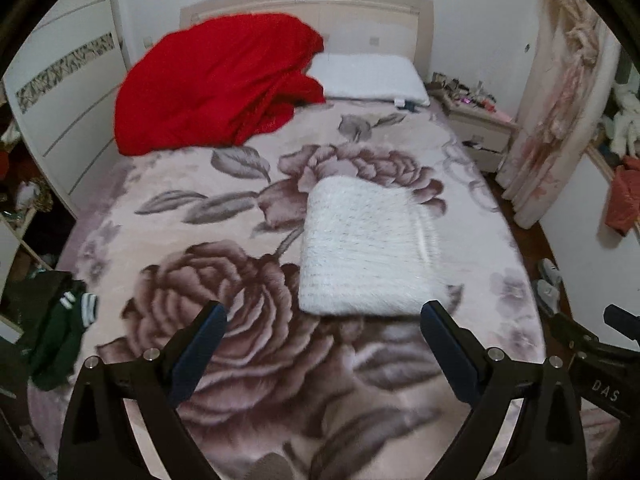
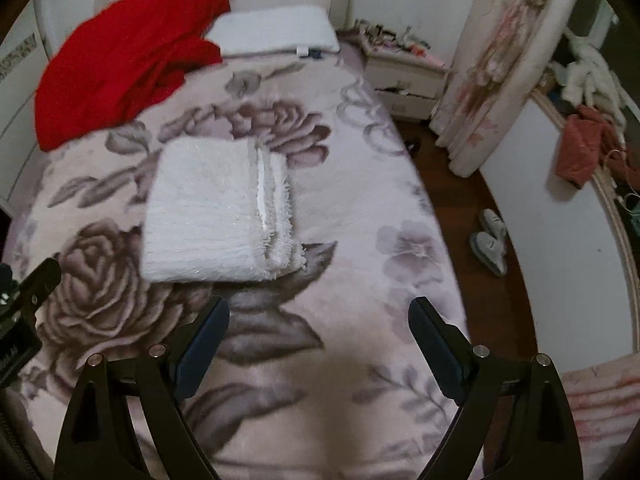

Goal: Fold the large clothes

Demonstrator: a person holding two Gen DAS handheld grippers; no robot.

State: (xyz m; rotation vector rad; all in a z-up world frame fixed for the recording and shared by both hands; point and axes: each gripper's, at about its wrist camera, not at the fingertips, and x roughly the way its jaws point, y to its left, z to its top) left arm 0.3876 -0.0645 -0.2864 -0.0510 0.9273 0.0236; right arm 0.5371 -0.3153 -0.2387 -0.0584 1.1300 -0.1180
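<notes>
- Bed point(image 1: 168, 216): covered by a pale blanket printed with large roses. Its right edge runs beside bare wooden floor point(image 2: 472, 208); its left edge lies close to a white panelled wardrobe point(image 1: 68, 112).
- Red blanket point(image 1: 216, 84): heaped at the head-left corner of the bed, partly against the headboard and overlapping the left end of the pillow.
- White pillow point(image 1: 368, 76): flat at the head edge, right of the red heap.
- White fluffy garment point(image 1: 360, 244): folded into a thick rectangle, lying on the bed right of centre, well apart from the red heap. The layered open edges face the bed's right edge, seen clearly in the right wrist view point(image 2: 224, 208); the near edge is a smooth fold. Uncovered blanket surrounds it on all four sides.
- Open room: a wide band of blanket lies between the garment and the foot edge, and another to its left.
- Nightstand point(image 1: 480, 124): beside the head-right corner, top cluttered with small items, too small to identify.
- Dark green garment point(image 1: 56, 332): off the bed's left edge near the foot corner.
- Pair of pale slippers point(image 2: 490, 240): on the floor, just beside the right edge.
- Left claw point(image 1: 322, 322): released, jaws spread wide, held above the blanket just short of the garment's near edge, gripping nothing.
- Right claw point(image 2: 320, 316): released, jaws spread wide, above the blanket nearer the right edge, clear of the garment.
</notes>
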